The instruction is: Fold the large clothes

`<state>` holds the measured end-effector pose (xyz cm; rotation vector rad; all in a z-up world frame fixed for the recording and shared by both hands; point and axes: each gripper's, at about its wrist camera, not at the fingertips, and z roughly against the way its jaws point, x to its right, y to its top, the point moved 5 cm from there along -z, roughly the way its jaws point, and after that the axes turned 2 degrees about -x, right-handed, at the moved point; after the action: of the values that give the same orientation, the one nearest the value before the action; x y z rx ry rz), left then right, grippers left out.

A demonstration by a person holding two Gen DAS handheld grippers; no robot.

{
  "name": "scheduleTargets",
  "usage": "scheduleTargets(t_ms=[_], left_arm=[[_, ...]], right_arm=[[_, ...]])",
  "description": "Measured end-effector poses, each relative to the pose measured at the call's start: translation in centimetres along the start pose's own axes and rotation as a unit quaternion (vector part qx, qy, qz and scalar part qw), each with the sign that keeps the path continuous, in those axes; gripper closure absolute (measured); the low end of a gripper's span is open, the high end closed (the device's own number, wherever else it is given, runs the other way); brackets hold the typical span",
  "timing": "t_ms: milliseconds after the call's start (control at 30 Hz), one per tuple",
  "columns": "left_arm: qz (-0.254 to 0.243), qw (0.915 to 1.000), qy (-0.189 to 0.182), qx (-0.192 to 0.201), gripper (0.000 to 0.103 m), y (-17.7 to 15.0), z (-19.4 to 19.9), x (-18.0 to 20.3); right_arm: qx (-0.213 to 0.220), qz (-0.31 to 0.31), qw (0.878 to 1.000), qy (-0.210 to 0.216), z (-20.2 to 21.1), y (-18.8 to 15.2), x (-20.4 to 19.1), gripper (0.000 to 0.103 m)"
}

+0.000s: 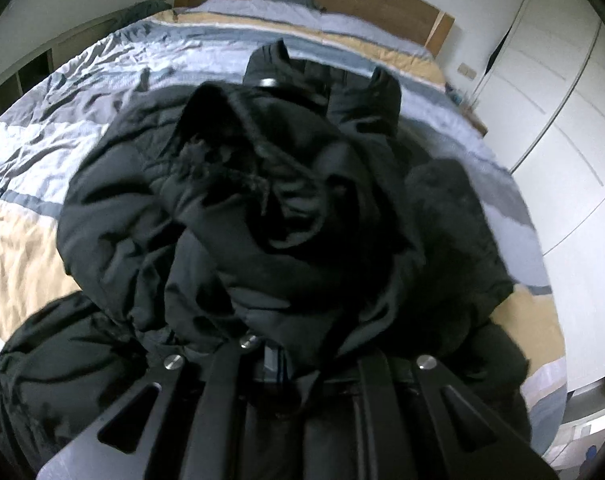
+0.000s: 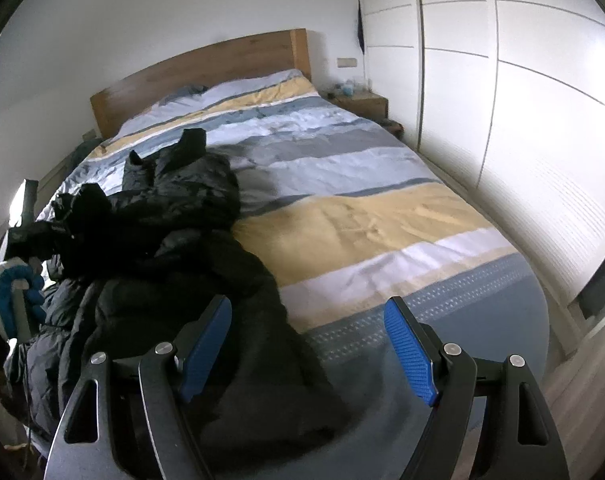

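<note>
The black padded coat (image 2: 150, 240) lies in a heap on the left side of the bed (image 2: 362, 232), its long axis running from the near edge away toward the wooden headboard (image 2: 206, 68), with two dark sleeve ends or tabs poking up at the far end. In the left wrist view the coat (image 1: 238, 216) fills the middle of the frame, with a fur-trimmed hood (image 1: 230, 160) bunched on top.

Your left gripper (image 1: 270, 344) is down in the near part of the heap. Its fingers are buried under the fabric, so you cannot see the pads; they are clenched almost fully, and a fold of the coat appears to be pinched between them. In the right wrist view that gripper shows only as a dark shape at the far left edge, with a hand in a blue and white glove (image 2: 12, 300) on its handle.

Your right gripper (image 2: 308, 354) hangs open and empty over the near edge of the bed, its blue fingers (image 2: 410, 354) spread wide. The coat lies to its left and just ahead, its near hem close under the left finger. So the right hand has free reach to that hem, while the left is already in the fabric.

White wardrobe doors (image 2: 502, 120) stand to the right. No brand, label or writing can be read.
</note>
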<state>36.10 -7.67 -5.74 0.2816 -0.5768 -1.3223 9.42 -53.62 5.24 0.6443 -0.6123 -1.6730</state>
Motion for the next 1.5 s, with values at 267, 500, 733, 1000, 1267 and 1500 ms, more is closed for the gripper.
scheduleTargets(t_ms=[267,500,733,1000,1267,1500], left_arm=[[-0.025,0.9994,0.024,0.004,0.09,-0.5,-0.8,1.8],[-0.038,0.9993,0.001,-0.004,0.077,-1.3,0.9,2.4],[-0.071,0.9955,-0.062,-0.006,0.071,-2.9,5.0,3.0],[-0.079,0.9954,-0.053,0.009,0.07,-2.7,9.6,-2.6],[-0.044,0.9986,0.028,0.014,0.07,1.5,10.7,-14.1],[-0.019,0.9977,0.065,0.008,0.07,6.3,8.7,-20.4]], right_arm=[[-0.015,-0.011,1.0,0.0,-0.9,-1.0,1.6,0.025],[-0.011,-0.013,1.0,0.006,-0.5,-1.1,1.6,0.025],[-0.002,-0.01,1.0,0.008,0.1,-1.0,0.5,0.024],[0.003,0.02,1.0,0.021,0.0,0.4,-4.4,0.024],[-0.011,0.109,0.992,0.066,-3.2,3.7,-14.5,0.023],[-0.003,0.191,0.971,0.144,-7.1,7.8,-27.4,0.023]])
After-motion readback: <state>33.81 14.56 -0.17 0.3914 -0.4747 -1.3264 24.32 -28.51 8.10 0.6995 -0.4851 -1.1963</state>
